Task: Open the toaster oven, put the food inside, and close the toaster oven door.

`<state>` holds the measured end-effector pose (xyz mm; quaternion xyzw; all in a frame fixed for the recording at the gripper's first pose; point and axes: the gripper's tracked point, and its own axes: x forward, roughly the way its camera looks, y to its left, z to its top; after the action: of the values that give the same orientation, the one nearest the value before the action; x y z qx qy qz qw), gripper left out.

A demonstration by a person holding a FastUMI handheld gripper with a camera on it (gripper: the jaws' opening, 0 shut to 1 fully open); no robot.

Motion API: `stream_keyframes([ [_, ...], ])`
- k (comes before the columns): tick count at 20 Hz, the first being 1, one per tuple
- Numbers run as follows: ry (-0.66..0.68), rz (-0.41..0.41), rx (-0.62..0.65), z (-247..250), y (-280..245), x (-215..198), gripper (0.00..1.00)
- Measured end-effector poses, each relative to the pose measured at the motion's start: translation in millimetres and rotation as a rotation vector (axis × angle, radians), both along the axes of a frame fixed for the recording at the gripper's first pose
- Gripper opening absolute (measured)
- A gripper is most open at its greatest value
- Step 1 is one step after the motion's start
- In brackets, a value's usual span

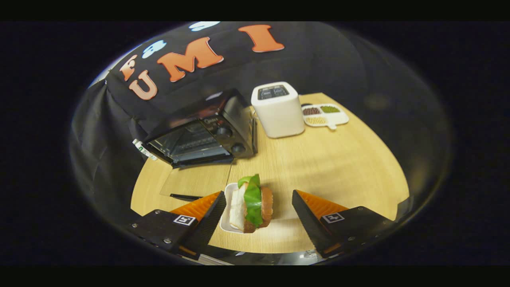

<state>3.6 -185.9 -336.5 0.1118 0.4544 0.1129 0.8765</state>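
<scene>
A black toaster oven (207, 133) stands at the back left of the wooden table (338, 167). Its glass door (195, 179) is swung down flat, with the dark handle (185, 197) just ahead of my left finger. A sandwich (253, 205) of bread, green lettuce and a brown bun stands on edge on a small white plate (230, 190). It sits between the fingers of my gripper (259, 195), closer to the left one. The gripper is open and neither finger presses on the food. The left finger covers part of the plate's edge.
A white slot toaster (278, 109) stands right of the oven. Behind it lies a white divided dish (324, 114) with beans and grains. Bare tabletop stretches to the right of the sandwich. Black cloth hangs behind and to the left.
</scene>
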Motion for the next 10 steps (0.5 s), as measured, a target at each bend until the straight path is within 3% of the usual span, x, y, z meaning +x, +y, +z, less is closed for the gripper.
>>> stream_keyframes([
  [4,0.127,0.01,0.096,-26,12,-5,0.99],
  [6,0.149,0.004,0.115,-30,13,-1,0.92],
  [7,0.159,0.006,0.124,-31,13,0,0.76],
  [8,0.163,0.001,0.153,-29,16,1,0.68],
  [9,0.16,-0.012,0.171,-22,17,3,0.46],
  [10,0.159,-0.019,0.167,-22,16,4,0.39],
])
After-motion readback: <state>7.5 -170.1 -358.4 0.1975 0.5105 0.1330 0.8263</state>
